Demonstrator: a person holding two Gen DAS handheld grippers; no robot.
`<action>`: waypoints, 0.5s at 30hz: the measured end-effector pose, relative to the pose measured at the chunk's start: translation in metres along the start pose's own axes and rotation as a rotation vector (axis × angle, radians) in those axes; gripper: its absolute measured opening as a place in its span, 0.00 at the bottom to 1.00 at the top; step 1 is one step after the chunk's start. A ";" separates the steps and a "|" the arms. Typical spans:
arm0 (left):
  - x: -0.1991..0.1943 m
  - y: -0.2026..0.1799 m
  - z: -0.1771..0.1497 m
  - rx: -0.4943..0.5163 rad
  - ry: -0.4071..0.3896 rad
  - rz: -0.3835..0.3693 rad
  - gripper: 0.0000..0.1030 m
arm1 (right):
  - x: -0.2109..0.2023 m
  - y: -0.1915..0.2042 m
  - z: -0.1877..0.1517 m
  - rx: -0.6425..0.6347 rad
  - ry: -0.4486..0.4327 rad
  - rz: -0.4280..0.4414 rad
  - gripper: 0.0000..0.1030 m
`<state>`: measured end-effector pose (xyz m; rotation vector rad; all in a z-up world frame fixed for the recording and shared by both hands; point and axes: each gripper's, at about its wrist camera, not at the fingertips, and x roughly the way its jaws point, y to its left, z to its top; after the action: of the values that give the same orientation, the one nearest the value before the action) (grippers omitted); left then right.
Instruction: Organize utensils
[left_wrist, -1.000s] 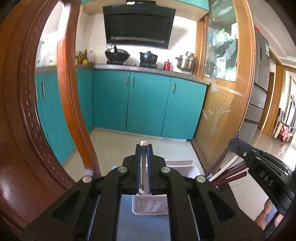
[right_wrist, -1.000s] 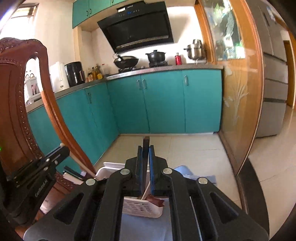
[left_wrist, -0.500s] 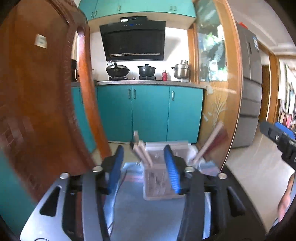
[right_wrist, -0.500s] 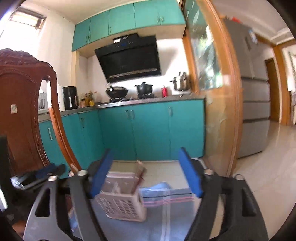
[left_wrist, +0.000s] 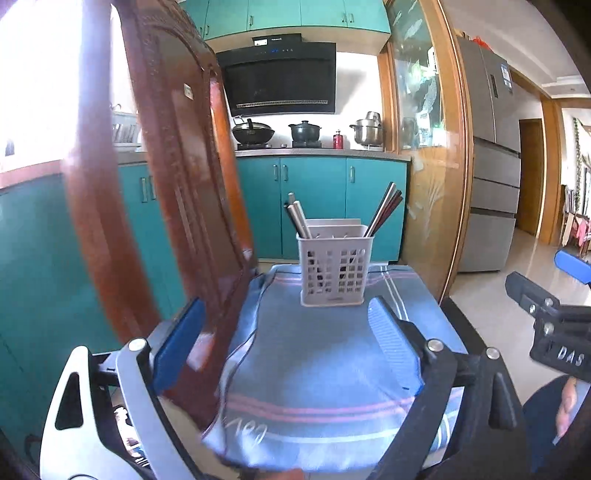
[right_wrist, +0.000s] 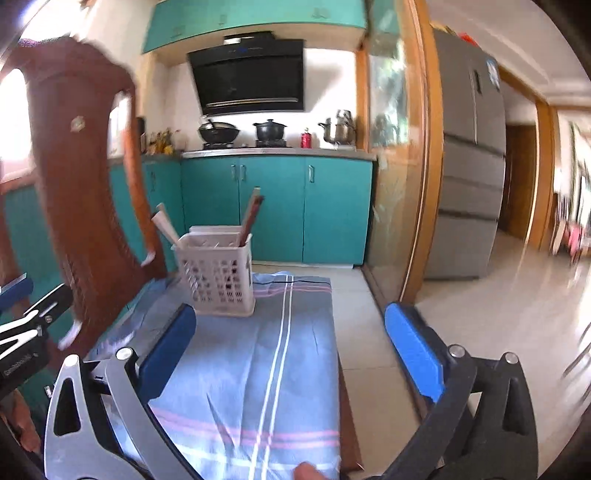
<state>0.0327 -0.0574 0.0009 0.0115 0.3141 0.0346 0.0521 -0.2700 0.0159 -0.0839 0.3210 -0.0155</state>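
Both my grippers are clear of the load. Left gripper (left_wrist: 284, 332): jaws opening, already wide, only the blue striped cloth (left_wrist: 317, 369) between the pads. Right gripper (right_wrist: 291, 336): same, jaws opening, nothing between them. White utensil basket (left_wrist: 334, 269) stands upright on the far end of the cloth, ahead of both grippers. Left view shows two chopstick bundles cleanly: pale ones (left_wrist: 297, 219) leaning left, dark ones (left_wrist: 384, 212) leaning right. Right view is blurred there, but shows the cloth's right edge and bare floor tiles (right_wrist: 369, 332) beside it. Wooden chair back (left_wrist: 177, 184) fills the left side.
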 end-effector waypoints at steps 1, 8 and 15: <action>-0.005 0.002 0.000 -0.003 -0.003 -0.002 0.91 | -0.009 0.005 -0.004 -0.026 -0.004 0.000 0.97; -0.049 0.007 0.005 0.009 -0.053 0.033 0.96 | -0.049 0.019 -0.010 -0.084 -0.050 -0.011 0.97; -0.064 0.006 0.010 0.010 -0.063 0.018 0.97 | -0.065 0.025 -0.010 -0.093 -0.049 -0.033 0.97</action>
<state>-0.0253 -0.0536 0.0298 0.0251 0.2514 0.0508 -0.0126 -0.2439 0.0253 -0.1818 0.2710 -0.0311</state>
